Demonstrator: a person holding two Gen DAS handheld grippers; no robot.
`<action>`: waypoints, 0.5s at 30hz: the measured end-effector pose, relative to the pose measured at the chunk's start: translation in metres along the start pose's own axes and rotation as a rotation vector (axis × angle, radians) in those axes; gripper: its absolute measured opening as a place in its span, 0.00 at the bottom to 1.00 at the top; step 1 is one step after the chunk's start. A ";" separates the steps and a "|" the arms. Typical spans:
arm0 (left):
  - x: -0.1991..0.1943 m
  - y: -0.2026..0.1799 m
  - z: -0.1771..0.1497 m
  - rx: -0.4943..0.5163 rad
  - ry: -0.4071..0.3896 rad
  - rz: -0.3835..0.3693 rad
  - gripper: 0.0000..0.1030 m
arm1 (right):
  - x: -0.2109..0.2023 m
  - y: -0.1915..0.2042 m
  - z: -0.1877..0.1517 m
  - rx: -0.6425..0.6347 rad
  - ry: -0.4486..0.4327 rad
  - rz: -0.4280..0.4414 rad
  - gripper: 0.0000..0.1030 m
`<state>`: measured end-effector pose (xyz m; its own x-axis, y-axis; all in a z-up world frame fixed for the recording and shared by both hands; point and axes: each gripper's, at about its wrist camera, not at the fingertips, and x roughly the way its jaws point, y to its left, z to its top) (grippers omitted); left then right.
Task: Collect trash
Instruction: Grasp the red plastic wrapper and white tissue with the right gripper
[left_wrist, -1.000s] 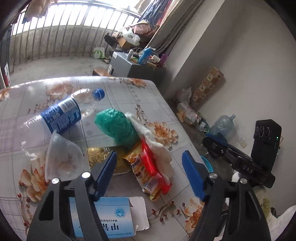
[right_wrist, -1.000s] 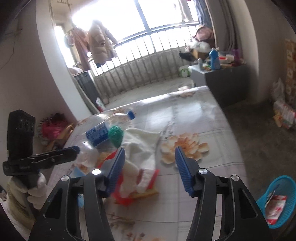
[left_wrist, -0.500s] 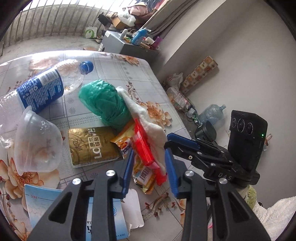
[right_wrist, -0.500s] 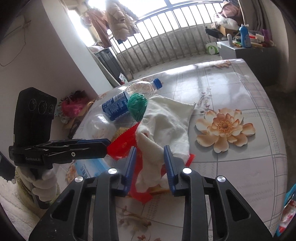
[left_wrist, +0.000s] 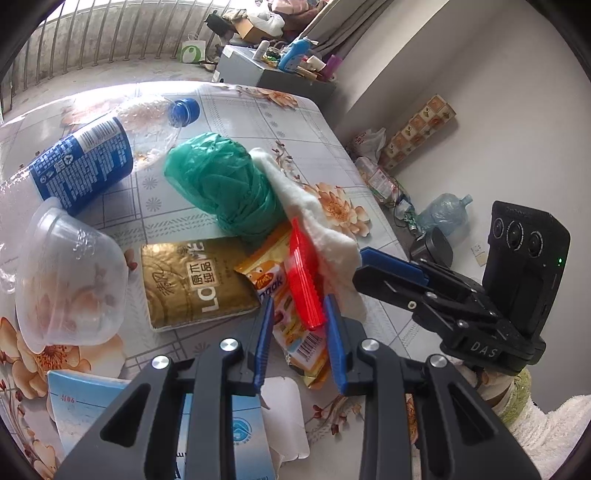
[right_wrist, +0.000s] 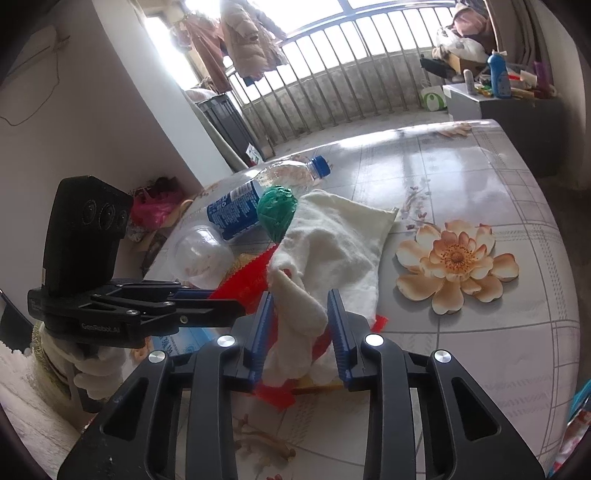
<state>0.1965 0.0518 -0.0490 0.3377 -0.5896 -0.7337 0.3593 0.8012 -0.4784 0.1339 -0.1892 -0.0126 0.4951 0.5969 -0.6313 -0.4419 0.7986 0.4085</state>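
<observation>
Since the earlier frames both grippers have come down onto the heap of rubbish near the table's (right_wrist: 517, 332) near edge, and both pairs of jaws have just been closing, from wide apart to a narrow gap. The left gripper (left_wrist: 298, 332) now brackets the near end of the red wrapper (left_wrist: 303, 280) and the orange snack packet (left_wrist: 295, 332) beneath it; whether its blue pads actually press on either I cannot tell. The right gripper (right_wrist: 300, 325) has the bunched fold of the white cloth (right_wrist: 332, 243) between its fingers, and the cloth looks pinched. This suggests both picks are at the point of grasp, with lifting next. Just beyond lie the gold packet (left_wrist: 195, 280) and a clear plastic cup (left_wrist: 70, 280) on its side towards the table's left edge, then the balled green plastic bag (left_wrist: 221, 188) touching the cloth, and farthest the empty bottle (left_wrist: 92, 155) with its blue cap, all uncollected.
</observation>
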 end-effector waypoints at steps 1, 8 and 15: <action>0.001 0.000 0.000 -0.003 0.002 -0.004 0.25 | 0.002 0.000 0.000 -0.004 0.006 0.000 0.29; 0.001 -0.002 0.000 -0.007 -0.002 -0.025 0.12 | 0.008 0.001 -0.002 -0.009 0.025 0.012 0.09; -0.016 -0.006 0.005 -0.005 -0.075 -0.071 0.07 | -0.017 0.000 0.006 0.002 -0.070 -0.021 0.05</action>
<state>0.1932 0.0560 -0.0324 0.3756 -0.6508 -0.6598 0.3801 0.7575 -0.5308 0.1299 -0.1985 0.0019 0.5555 0.5837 -0.5922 -0.4296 0.8112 0.3967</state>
